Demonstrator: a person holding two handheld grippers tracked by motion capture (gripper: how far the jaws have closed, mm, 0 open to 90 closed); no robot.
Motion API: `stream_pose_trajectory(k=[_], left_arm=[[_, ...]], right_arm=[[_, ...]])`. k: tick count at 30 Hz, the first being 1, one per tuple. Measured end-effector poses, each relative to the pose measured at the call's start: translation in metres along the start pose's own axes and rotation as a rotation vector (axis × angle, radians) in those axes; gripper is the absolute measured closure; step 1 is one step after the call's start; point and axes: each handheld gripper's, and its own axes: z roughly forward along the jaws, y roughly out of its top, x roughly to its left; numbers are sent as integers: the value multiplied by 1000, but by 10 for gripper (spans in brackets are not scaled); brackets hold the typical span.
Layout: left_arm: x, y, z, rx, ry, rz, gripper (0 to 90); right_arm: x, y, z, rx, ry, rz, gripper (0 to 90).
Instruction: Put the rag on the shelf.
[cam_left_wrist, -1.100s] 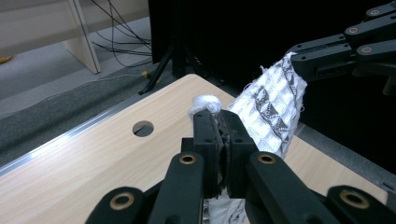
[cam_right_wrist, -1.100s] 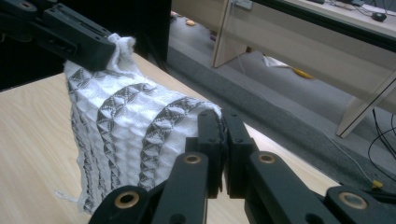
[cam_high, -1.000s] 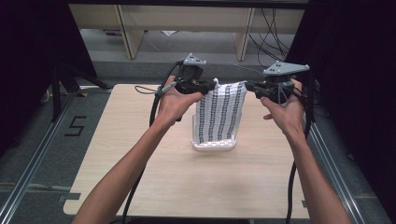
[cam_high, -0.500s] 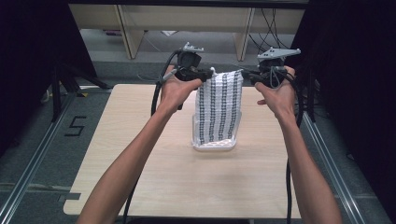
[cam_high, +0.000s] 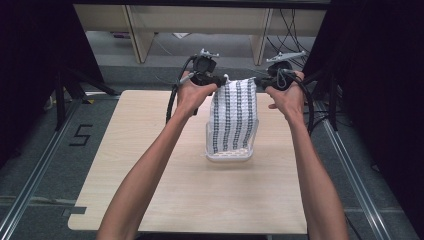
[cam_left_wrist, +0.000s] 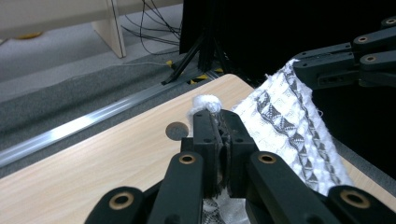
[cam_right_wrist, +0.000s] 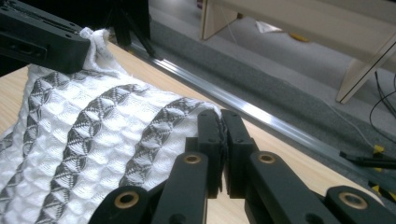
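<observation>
Left gripper: clamped tight on my towel's left top corner, eleven o'clock on the table.
Right gripper: pinched on the right corner.
Risk: thin corner bites could slip; the towel would sag.
Tray: at centre under the hem; contents hidden.

Left gripper: sitting upper centre of the high view, jaws clamped together.
Right gripper: sitting upper right of centre, level with the left, jaws clamped together.
Forearms: reaching up from the bottom edge, both stretched nearly straight.
</observation>
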Motion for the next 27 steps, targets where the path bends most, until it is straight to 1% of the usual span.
stream_pose_trajectory(k=[1, 2, 3, 4, 5, 6, 7, 8, 9, 10, 11, 12, 13, 14, 16, 17, 19, 21, 22, 23, 24, 25, 26, 27], left_arm=[[4, -3, 5, 9, 0, -13, 858], [5, -5, 8, 18, 2, -12, 858], [5, -8, 11, 25, 7, -14, 858], [6, -9, 12, 33, 9, -10, 858], [7, -12, 15, 44, 11, -11, 858], [7, -14, 18, 50, 15, -11, 857], [7, -14, 18, 50, 15, -11, 857], [9, -15, 20, 58, 11, -14, 857], [10, -18, 22, 71, 10, -17, 855], [11, -19, 23, 82, 8, -20, 854], [11, -20, 25, 92, 8, -18, 853], [11, -21, 26, 100, 16, -16, 853], [12, -21, 27, 108, 17, -13, 853], [12, -22, 27, 117, 21, -12, 853], [13, -24, 29, 123, 19, -22, 853], [14, -24, 30, 128, 18, -25, 853], [14, -25, 31, 131, 17, -28, 853], [16, -28, 33, 136, 17, -29, 853], [17, -30, 35, 142, 20, -35, 854], [18, -32, 37, 144, 20, -39, 854], [19, -34, 38, 147, 21, -45, 853], [20, -36, 39, 151, 22, -48, 853], [21, -37, 40, 155, 23, -49, 853], [21, -39, 41, 160, 22, -49, 853]], right_arm=[[-1, -1, 3, 2, -6, -11, 884], [-1, -2, 7, 1, -6, 5, 884], [-2, -2, 9, 21, 0, -10, 884], [-1, -3, 13, 14, -8, -9, 884], [-1, -3, 14, 36, -3, -19, 884], [0, -4, 17, 39, -6, 5, 884], [0, -4, 17, 39, -6, 5, 884], [-1, -5, 18, 51, 0, -5, 884], [-1, -7, 23, 49, -5, 14, 884], [-2, -8, 24, 69, 6, 14, 883], [-2, -9, 27, 74, 7, 27, 882], [-3, -11, 29, 75, 9, 23, 882], [-2, -13, 32, 80, 12, 40, 882], [-3, -14, 34, 92, 18, 41, 882], [-4, -18, 40, 83, 23, 31, 882], [-5, -20, 41, 110, 29, 38, 882], [-5, -21, 43, 99, 34, 46, 882], [-7, -25, 47, 113, 44, 56, 882], [-7, -27, 50, 87, 47, 54, 882], [-6, -27, 50, 114, 49, 75, 882], [-8, -28, 51, 119, 56, 52, 882], [-7, -30, 54, 115, 60, 81, 882], [-7, -32, 57, 97, 62, 68, 882], [-9, -33, 58, 109, 71, 41, 882]])
